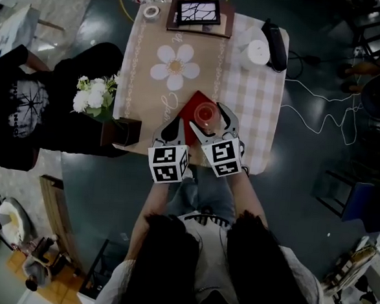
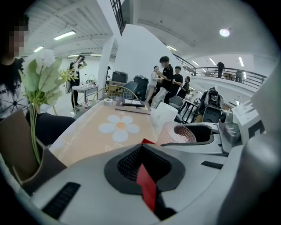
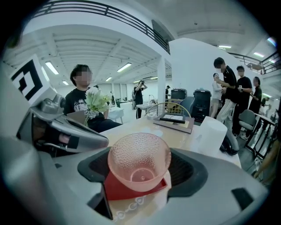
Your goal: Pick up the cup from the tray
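Observation:
A pink dimpled glass cup (image 1: 205,113) (image 3: 139,165) stands on a small red tray (image 1: 195,102) (image 3: 117,190) near the table's front edge. My right gripper (image 1: 212,122) (image 3: 139,172) has its jaws round the cup, and the dark pads meet the cup's sides. My left gripper (image 1: 176,129) (image 2: 142,176) is shut on the tray's near left edge. A red strip of the tray (image 2: 146,188) shows between its pads. From the left gripper view the cup (image 2: 178,134) sits inside the right gripper's jaws.
White flowers (image 1: 95,97) in a brown box (image 1: 121,132) stand at the table's left edge. Farther back are a white cylinder (image 1: 256,53), a black object (image 1: 276,44), a framed picture (image 1: 198,13) and a tape roll (image 1: 151,11). A person in black (image 1: 24,104) sits to the left.

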Action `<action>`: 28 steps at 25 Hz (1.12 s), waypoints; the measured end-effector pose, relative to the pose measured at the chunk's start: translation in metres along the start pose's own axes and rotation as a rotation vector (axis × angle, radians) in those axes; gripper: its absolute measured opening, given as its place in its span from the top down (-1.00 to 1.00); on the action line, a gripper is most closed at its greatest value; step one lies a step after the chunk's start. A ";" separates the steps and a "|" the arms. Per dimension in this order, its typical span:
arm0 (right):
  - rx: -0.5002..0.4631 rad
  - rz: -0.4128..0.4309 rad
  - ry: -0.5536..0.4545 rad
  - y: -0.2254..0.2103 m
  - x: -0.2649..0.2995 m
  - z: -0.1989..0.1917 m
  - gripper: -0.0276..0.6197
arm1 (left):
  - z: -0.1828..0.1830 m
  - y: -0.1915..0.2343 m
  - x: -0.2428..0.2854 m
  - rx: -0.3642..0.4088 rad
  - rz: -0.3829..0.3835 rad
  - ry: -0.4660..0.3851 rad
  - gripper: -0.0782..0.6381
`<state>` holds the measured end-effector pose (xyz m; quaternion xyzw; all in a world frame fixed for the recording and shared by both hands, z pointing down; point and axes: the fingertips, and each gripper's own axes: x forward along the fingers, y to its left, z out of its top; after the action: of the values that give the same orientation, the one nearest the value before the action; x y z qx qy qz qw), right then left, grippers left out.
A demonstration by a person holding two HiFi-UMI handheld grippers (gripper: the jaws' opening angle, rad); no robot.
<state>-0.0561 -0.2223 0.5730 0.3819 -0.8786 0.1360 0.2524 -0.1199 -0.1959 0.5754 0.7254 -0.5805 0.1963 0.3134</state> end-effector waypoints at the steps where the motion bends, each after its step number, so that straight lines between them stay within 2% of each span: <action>1: 0.002 -0.009 0.000 -0.003 -0.003 0.000 -0.30 | 0.001 -0.003 0.001 0.004 -0.006 -0.002 0.76; 15: 0.057 -0.159 0.020 -0.057 -0.051 -0.026 -0.30 | 0.002 -0.063 0.018 0.069 -0.121 0.012 0.76; 28: 0.111 -0.213 0.054 -0.087 -0.069 -0.063 -0.30 | -0.001 -0.097 0.030 0.118 -0.165 0.024 0.76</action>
<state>0.0698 -0.2121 0.5916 0.4827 -0.8171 0.1670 0.2673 -0.0191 -0.2045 0.5735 0.7856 -0.5024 0.2123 0.2922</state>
